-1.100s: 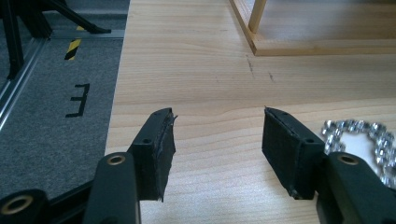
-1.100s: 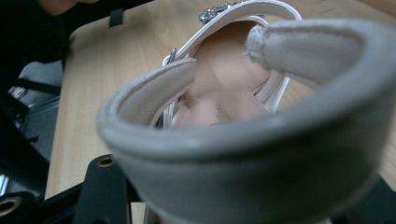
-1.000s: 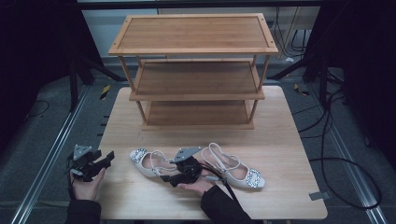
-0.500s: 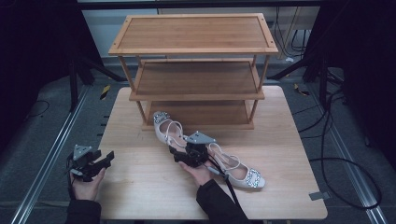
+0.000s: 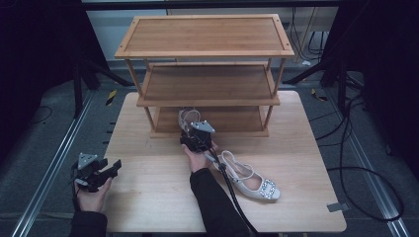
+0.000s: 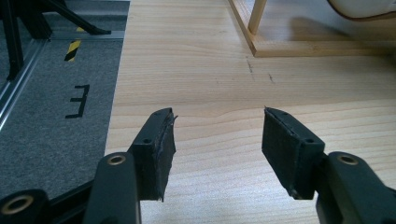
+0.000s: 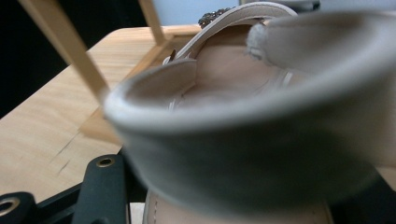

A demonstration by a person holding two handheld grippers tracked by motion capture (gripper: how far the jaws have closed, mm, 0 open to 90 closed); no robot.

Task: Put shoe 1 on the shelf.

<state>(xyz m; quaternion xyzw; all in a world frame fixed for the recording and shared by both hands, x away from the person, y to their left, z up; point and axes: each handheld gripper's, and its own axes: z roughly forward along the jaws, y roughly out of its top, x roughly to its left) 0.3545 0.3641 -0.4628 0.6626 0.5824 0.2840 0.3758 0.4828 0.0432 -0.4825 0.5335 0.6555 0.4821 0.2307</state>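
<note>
My right gripper (image 5: 193, 134) is shut on the heel of a pale strappy sandal (image 5: 188, 118), whose toe end pokes into the bottom level of the wooden shoe rack (image 5: 205, 52). In the right gripper view the sandal's heel cup (image 7: 261, 121) is very close and blurred, hiding the jaws. A second matching sandal (image 5: 249, 177) with a jewelled toe strap lies flat on the table at the right of my right forearm. My left gripper (image 5: 111, 168) rests at the table's left edge, open, with nothing between its fingers (image 6: 159, 149).
The three-level rack stands at the back of the wooden table (image 5: 148, 197). A rack leg (image 6: 257, 18) and its base rail show ahead in the left gripper view. Grey floor with a metal rail (image 5: 54, 163) lies at the left; cables (image 5: 365, 177) trail at the right.
My right gripper has carried the sandal from the front of the table back toward the rack, so its toe now enters the bottom level. The left gripper has stayed put.
</note>
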